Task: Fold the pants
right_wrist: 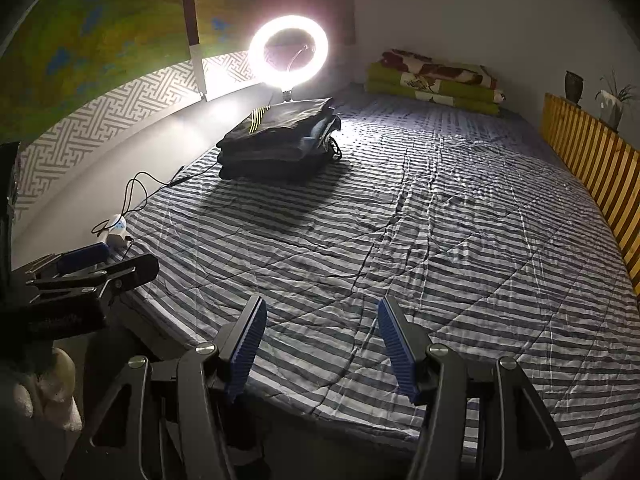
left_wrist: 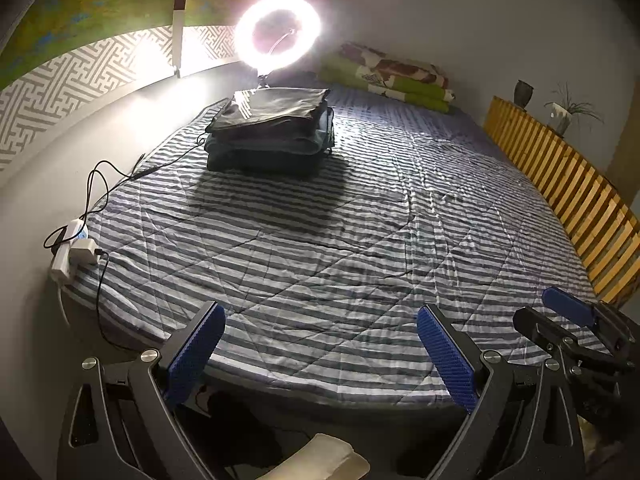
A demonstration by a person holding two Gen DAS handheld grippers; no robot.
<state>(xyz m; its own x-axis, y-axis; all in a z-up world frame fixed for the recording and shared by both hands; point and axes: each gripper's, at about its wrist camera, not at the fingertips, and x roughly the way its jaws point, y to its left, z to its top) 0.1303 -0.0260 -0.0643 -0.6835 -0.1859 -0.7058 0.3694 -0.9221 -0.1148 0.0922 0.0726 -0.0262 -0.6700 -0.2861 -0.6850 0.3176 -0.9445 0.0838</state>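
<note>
A bed (left_wrist: 360, 220) covered with a grey and white striped quilt fills both wrist views. At its far left side, just in front of a glowing ring light (left_wrist: 278, 32), sits a stack of folded dark pants (left_wrist: 272, 132); the top pair shows thin yellow stripes in the right wrist view. The stack casts a long shadow toward the viewer.

The left tool (left_wrist: 320, 344) hovers over the near edge of the bed, its blue pads spread wide with nothing between them. The right tool (right_wrist: 322, 340) hovers just beside it, also over the near edge, its pads apart and empty, with a narrower gap. Each tool shows at the edge of the other's view. Both are well apart from the pants.

A black cable (left_wrist: 120, 176) runs from the light along the bed's left edge to a white power strip (left_wrist: 72, 252). A folded green and floral blanket (left_wrist: 388, 76) lies at the head of the bed. A yellow slatted rail (left_wrist: 560, 184) lines the right side, with a dark vase (left_wrist: 523, 93) and a potted plant (left_wrist: 568, 110) behind it.
</note>
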